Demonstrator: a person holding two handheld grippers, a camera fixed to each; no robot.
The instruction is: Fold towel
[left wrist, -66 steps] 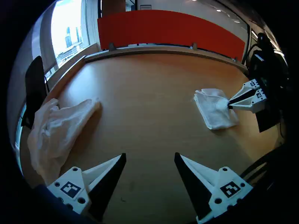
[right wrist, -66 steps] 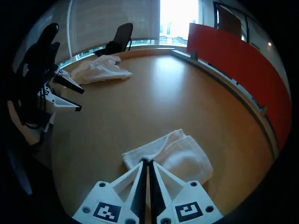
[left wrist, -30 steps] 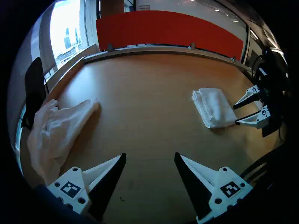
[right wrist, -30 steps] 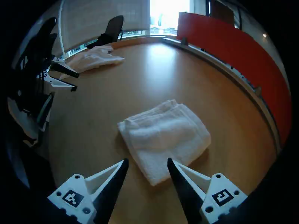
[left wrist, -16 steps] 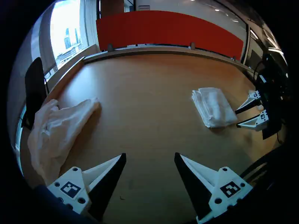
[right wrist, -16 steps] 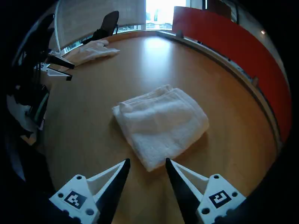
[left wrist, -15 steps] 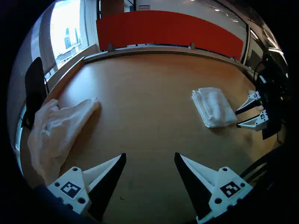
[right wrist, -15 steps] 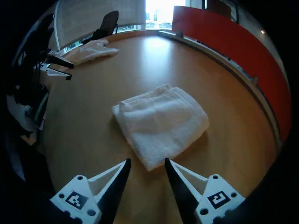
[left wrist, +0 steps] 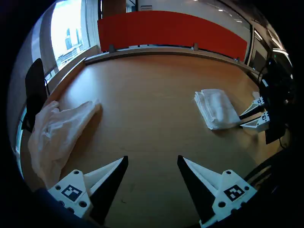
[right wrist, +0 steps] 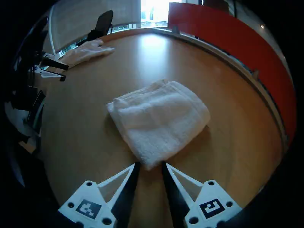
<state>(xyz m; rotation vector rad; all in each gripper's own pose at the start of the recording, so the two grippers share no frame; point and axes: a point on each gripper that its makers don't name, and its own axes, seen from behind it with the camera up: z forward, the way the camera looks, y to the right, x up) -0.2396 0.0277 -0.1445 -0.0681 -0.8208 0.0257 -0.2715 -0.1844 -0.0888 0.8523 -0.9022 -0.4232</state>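
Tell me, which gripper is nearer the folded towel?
Right. The right gripper has its tips at the folded towel; the left gripper is far off, by the crumpled cloth.

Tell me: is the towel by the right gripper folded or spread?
Folded: the white towel lies as a compact rectangle on the table, layers showing along one edge.

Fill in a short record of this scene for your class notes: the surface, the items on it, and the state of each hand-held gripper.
Surface: wooden table
Folded item: folded towel, lying flat
Unfolded item: crumpled white cloth, near the window-side edge, apart from the towel
Left hand-held gripper: open, holding nothing, over bare table
Right hand-held gripper: jaws slightly apart, tips at the towel's near corner
Background: red panel along the table's far edge
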